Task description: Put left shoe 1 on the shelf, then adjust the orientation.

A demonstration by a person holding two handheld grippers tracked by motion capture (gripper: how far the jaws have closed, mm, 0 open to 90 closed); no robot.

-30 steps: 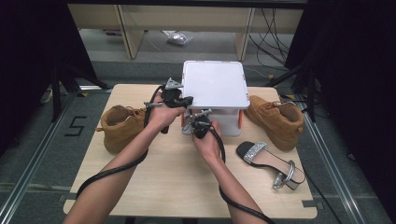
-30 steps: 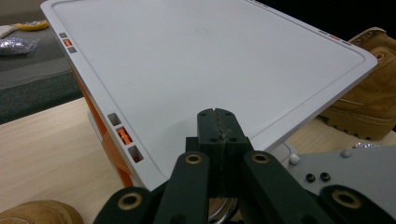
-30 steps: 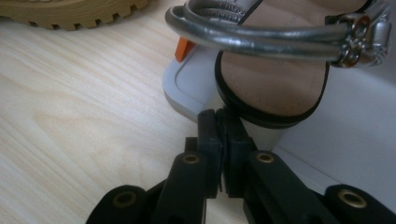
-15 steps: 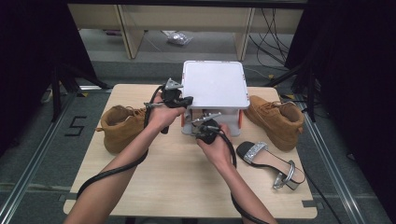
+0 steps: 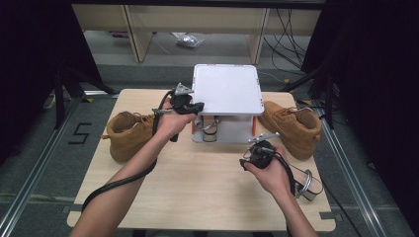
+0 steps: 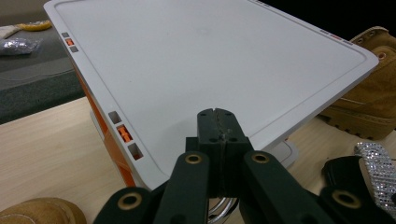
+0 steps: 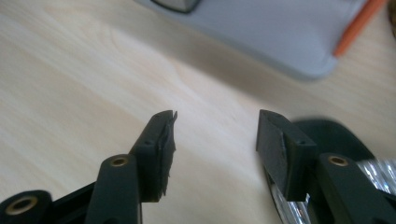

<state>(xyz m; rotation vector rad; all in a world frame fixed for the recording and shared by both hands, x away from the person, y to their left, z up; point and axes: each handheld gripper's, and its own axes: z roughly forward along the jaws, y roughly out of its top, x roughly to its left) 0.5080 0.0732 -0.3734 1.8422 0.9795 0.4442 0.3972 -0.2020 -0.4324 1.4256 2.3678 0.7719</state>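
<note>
A white two-level shoe rack (image 5: 227, 89) stands at the table's middle back, with one sandal (image 5: 210, 129) on its lower shelf. My left gripper (image 5: 197, 105) is shut at the left edge of the top shelf (image 6: 210, 60); nothing shows between its jaws (image 6: 218, 116). My right gripper (image 5: 254, 150) hovers over bare wood in front of the rack's right corner. Its jaws have just been opening and stand open (image 7: 217, 121) with nothing between them. A silver strapped sandal (image 5: 304, 180) lies just right of it, its black sole (image 7: 336, 133) beside the right jaw.
One tan boot (image 5: 131, 133) lies left of the rack and a second tan boot (image 5: 291, 126) lies right of it. The wooden table (image 5: 197, 192) has free room in front. Shelving and cables stand on the floor beyond the table.
The right hand pulled back from the rack's lower shelf, right and toward me, beside the silver sandal, and its jaws opened. The left gripper stayed put.
</note>
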